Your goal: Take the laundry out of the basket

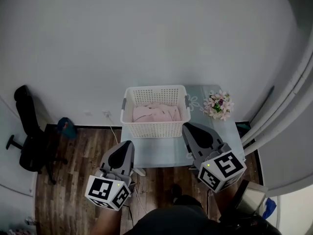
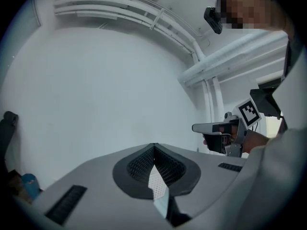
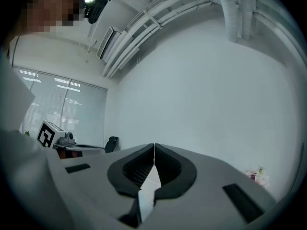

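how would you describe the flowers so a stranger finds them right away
Start at the pale table against the white wall. Right of the white basket on it stand the flowers. They alone have pink and white blooms with green leaves.

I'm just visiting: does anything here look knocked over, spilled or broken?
Nothing stands out. The white basket sits upright and square on the table. The pink laundry lies inside it with none hanging over the rim, and the flowers rest beside it, on its right in the head view.

Grey left tool (image 1: 129, 142), right tool (image 1: 185, 125); black-white marker cubes (image 1: 222, 170).
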